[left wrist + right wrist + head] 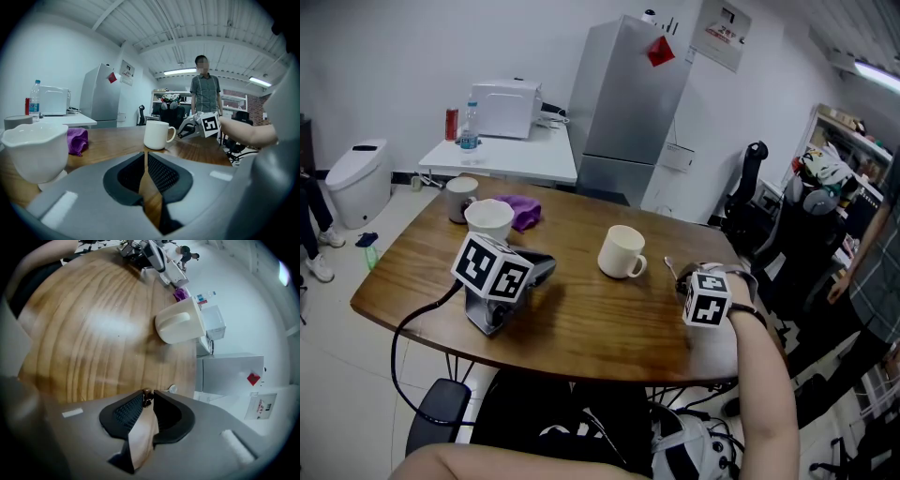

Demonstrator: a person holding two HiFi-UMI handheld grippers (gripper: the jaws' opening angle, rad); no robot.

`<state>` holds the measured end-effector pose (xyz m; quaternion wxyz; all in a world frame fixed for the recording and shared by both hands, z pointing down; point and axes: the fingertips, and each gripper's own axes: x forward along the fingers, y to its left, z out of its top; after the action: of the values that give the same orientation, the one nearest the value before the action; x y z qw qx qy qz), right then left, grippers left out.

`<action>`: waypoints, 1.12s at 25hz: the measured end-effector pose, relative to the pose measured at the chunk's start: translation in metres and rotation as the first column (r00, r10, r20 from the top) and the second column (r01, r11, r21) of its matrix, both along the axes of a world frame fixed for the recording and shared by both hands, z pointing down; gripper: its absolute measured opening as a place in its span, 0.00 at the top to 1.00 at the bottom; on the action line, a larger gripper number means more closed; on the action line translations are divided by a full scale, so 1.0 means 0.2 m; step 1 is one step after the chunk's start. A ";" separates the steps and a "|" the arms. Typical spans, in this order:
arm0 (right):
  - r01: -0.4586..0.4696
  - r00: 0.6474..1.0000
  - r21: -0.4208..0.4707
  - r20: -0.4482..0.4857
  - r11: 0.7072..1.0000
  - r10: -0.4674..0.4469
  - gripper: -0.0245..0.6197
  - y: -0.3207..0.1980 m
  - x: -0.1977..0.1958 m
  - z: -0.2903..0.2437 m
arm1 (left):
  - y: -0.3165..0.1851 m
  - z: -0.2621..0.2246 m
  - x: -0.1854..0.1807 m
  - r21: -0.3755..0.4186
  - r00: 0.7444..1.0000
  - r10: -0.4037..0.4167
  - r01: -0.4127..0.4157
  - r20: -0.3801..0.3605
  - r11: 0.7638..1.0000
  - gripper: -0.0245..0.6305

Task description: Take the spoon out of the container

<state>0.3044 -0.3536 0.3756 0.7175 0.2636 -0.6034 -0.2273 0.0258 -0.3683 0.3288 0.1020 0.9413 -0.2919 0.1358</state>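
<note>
While tilted — hand-held gripper (pixel 146 399) (pinching spoon (pixel 670 270)).

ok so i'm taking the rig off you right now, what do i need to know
Left gripper: shut, empty, resting on the table near the white bowl.
Right gripper: low over the table's right side, shut on the handle end of the spoon.
Things: the spoon is outside the mug, down at the tabletop just right of it. Whether it rests fully on the wood isn't clear.
Done: the spoon is out of the container.
Left: probably only to open the right jaws and draw that gripper away.
</note>
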 end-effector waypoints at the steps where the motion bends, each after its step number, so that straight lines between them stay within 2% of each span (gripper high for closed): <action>1: -0.006 1.000 -0.029 0.004 1.000 0.006 0.85 0.01 0.00 0.00 | 0.00 0.00 0.00 0.001 1.000 0.003 -0.003 0.000 1.000 0.93; 5: -0.028 0.999 -0.140 0.039 0.990 0.034 0.83 0.01 -0.04 0.04 | 0.00 0.01 -0.05 -0.005 1.000 0.010 -0.010 0.005 1.000 0.93; 7: -0.010 0.997 -0.182 0.071 0.983 0.023 0.82 0.01 -0.09 0.05 | -0.01 0.01 -0.06 -0.006 1.000 0.006 -0.006 0.003 1.000 0.93; 14: -0.002 0.987 -0.256 0.156 0.967 0.044 0.81 0.04 -0.14 0.09 | 0.00 0.04 -0.08 -0.018 1.000 -0.002 0.002 0.008 1.000 0.93; 18: -0.020 0.977 -0.296 0.198 0.955 0.082 0.76 0.10 -0.09 0.08 | 0.00 0.04 -0.05 -0.002 1.000 -0.006 0.006 0.001 1.000 0.93; 24: -0.009 0.935 -0.280 0.338 0.960 0.108 0.75 0.12 -0.10 0.02 | 0.00 0.02 -0.01 0.001 1.000 -0.002 0.002 -0.001 1.000 0.93; 28: -0.017 0.908 -0.212 0.406 0.977 0.104 0.79 0.12 -0.12 -0.05 | 0.00 0.01 -0.02 0.005 1.000 0.002 -0.002 0.003 1.000 0.93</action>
<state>0.2811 -0.3299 0.3652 0.6027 0.2495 -0.7536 -0.0807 0.0228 -0.3680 0.3315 0.0993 0.9415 -0.2916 0.1365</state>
